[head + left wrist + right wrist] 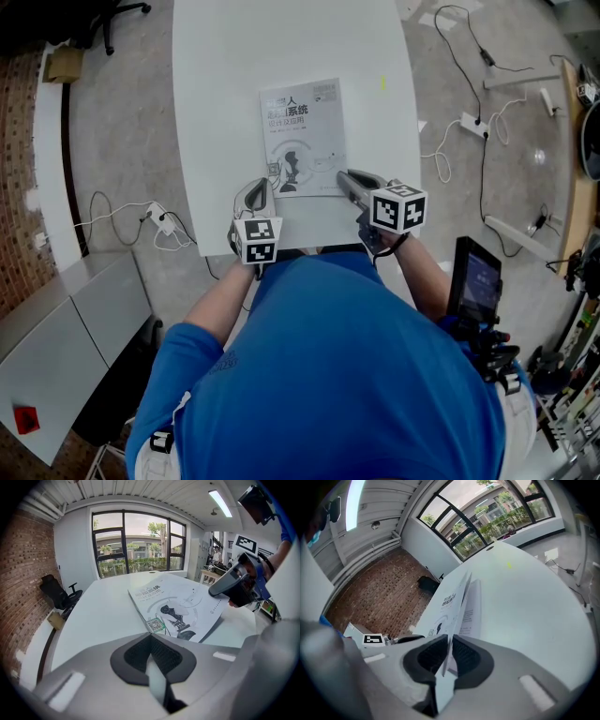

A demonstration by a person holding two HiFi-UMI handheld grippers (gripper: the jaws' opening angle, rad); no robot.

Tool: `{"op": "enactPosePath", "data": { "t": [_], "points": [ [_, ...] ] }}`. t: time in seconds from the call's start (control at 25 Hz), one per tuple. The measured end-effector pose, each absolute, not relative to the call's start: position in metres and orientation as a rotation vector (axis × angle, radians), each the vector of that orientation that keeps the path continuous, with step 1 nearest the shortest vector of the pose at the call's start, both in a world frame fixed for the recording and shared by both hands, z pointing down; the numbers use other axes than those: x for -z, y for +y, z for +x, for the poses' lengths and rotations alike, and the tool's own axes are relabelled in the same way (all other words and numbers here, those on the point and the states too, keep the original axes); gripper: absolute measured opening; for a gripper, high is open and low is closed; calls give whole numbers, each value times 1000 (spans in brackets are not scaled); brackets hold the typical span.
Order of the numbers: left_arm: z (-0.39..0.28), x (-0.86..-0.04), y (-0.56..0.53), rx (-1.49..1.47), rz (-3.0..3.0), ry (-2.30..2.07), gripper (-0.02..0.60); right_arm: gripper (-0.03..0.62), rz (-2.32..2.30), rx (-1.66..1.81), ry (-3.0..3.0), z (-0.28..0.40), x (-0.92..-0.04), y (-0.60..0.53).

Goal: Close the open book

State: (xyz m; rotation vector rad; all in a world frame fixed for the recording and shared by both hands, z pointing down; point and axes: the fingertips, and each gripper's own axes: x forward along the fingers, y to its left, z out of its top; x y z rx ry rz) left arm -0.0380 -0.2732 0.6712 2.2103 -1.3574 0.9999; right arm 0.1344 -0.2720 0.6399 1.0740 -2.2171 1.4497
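A thin white book (302,131) lies on the white table (225,75), its printed cover facing up. My right gripper (342,175) is at the book's near right corner, shut on the edge of the cover (451,603). The cover is raised a little above a printed page (474,609) under it. In the left gripper view the book (176,602) lies just ahead, with the right gripper (234,581) at its lifted corner. My left gripper (258,192) rests by the near left corner; its pads (161,656) meet with nothing between them.
The table's near edge runs just under both grippers. Cables and a power strip (473,125) lie on the floor to the right, and another strip (159,220) to the left. A grey cabinet (66,328) stands at lower left. An office chair (58,592) is beyond the table.
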Motion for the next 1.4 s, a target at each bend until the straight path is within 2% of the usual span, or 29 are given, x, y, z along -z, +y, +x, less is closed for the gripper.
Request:
{"op": "enactPosePath", "data": {
  "t": [0.92,1.4],
  "points": [
    [-54,-624,-250,-957,2209,-1569,5,20,833,-1206,-2516,74,-553,-270],
    [-99,-590,-241,-868,2202,-1688,5,20,757,-1080,-2587,20,-521,-276]
  ]
}}
